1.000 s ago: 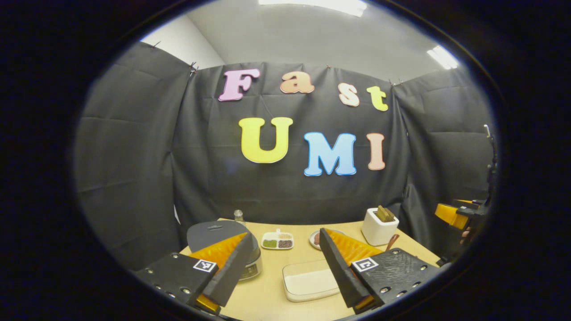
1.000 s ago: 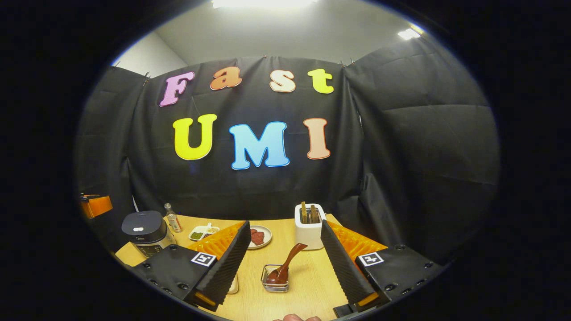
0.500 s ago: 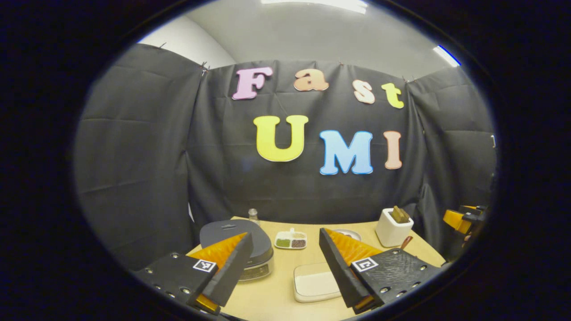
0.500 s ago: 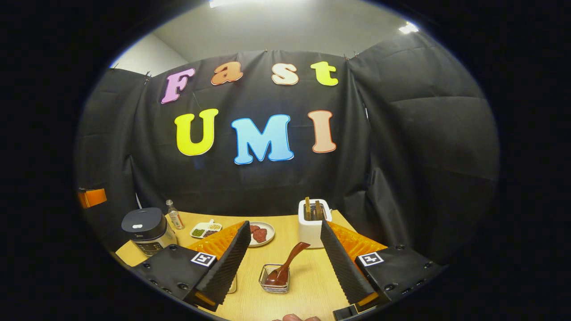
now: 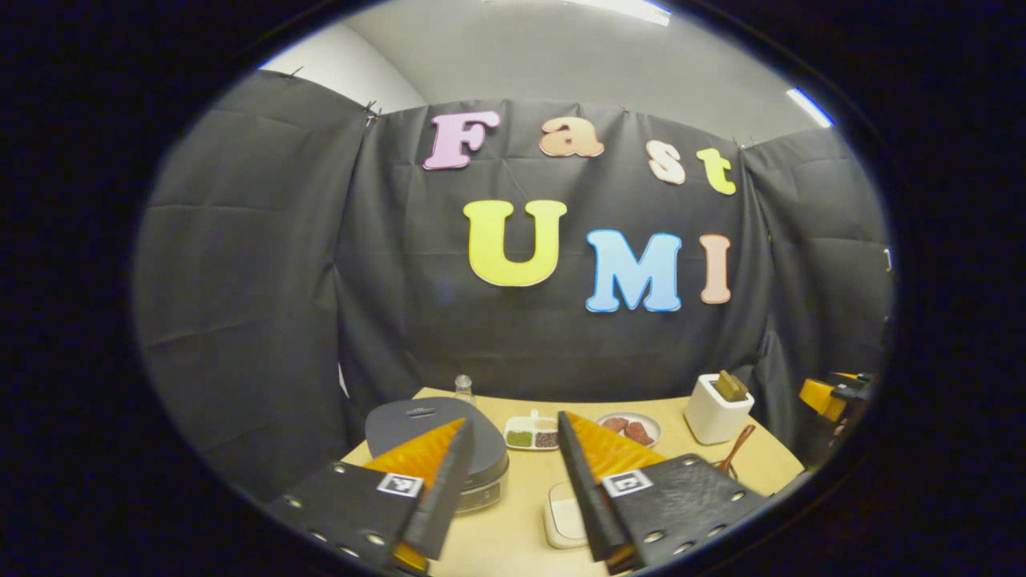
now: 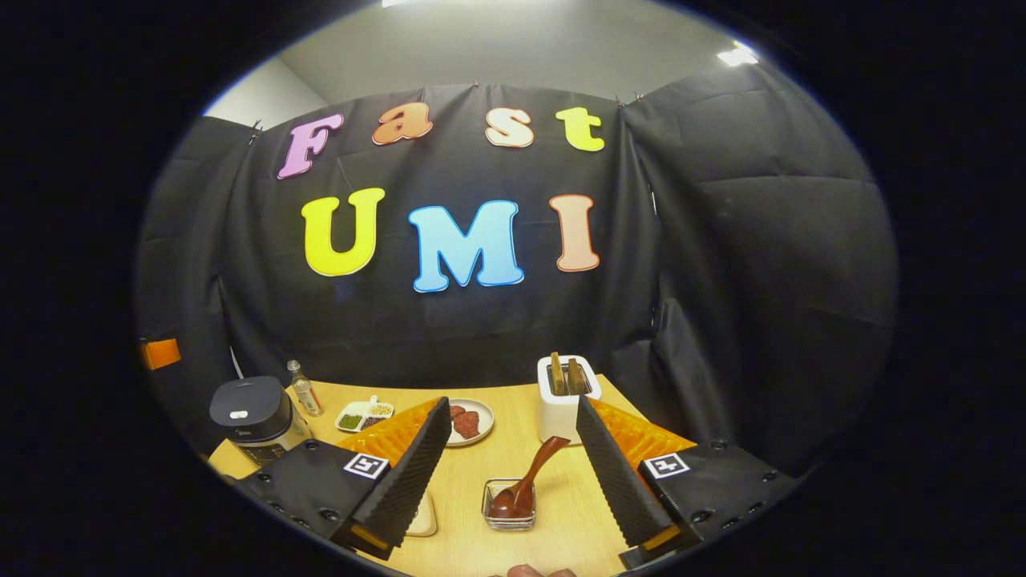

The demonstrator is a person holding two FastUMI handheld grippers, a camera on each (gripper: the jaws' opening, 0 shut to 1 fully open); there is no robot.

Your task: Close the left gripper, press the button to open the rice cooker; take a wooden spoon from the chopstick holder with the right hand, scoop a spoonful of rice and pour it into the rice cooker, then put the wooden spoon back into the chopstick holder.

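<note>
Wooden table [image 6: 481, 473], closed rice cooker [image 5: 437, 433], left claw [image 5: 513, 489] parted, right claw [image 6: 513, 481] released, empty

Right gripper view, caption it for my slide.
Open right gripper faces the wooden spoon in its holder.

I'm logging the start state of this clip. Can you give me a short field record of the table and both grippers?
rice cooker: lid down, on the table's left side
wooden spoon: leaning in a small clear holder, bowl end down
white container: upright, wooden pieces standing in it
left gripper: jaws partly apart, holding nothing, above the rice cooker's edge
right gripper: jaws wide apart, empty, spoon between them farther off
table: light wood
</note>
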